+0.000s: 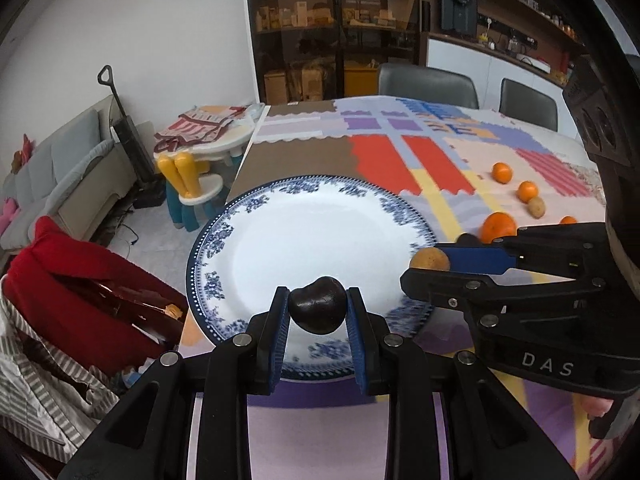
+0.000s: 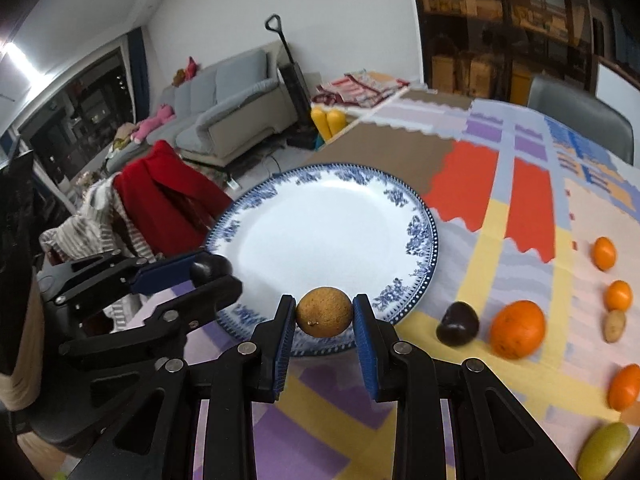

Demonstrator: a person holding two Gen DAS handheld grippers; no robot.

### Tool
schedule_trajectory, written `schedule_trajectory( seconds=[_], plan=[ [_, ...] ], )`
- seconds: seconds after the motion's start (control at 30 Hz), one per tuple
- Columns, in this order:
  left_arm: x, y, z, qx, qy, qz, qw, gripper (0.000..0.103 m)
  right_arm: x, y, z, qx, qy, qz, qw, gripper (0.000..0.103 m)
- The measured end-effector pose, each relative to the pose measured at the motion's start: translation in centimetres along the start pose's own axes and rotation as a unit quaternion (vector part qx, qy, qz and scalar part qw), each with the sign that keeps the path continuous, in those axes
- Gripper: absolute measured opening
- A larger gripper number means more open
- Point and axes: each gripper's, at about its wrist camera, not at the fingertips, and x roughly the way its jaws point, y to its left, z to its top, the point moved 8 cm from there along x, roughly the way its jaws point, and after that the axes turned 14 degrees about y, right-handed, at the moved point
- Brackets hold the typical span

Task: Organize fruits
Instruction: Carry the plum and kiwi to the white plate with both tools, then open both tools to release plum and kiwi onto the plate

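Tablecloth, patchwork colours, covers the table. Plate, white with blue floral rim, lies on it near the corner, nothing resting on it. Left gripper clenched on dark fruit: fruit sits between the blue pads at the fingertips, above the plate's near rim. Right gripper clenched on tan round fruit, pinched at the tips over the plate's near edge. Large orange on the cloth right of the plate; second dark fruit just beside it. Small oranges and small potato-like fruit lie farther right, apart.
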Motion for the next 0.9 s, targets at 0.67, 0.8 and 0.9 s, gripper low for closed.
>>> schedule_trajectory(
  seconds=[0.67,0.8,0.9],
  plan=[
    [1.2,0.5,-0.8,-0.009,0.024,0.005,0.9997,0.041,1.6,-1.0,0.4,0.007,0.000,-0.011,1.000,0.033],
    [-1.3,-0.2,-0.9,-0.017,0.002,0.001,0.9999,0.047,-1.0,-1.2,-0.3,0.019,-0.024,-0.014,0.999,0.033],
    [-3.8,-1.5,-0.9,-0.011,-0.025,0.001,0.9996,0.050,-3.1,-1.2,-1.3,0.024,-0.044,-0.021,0.999,0.033]
  ],
)
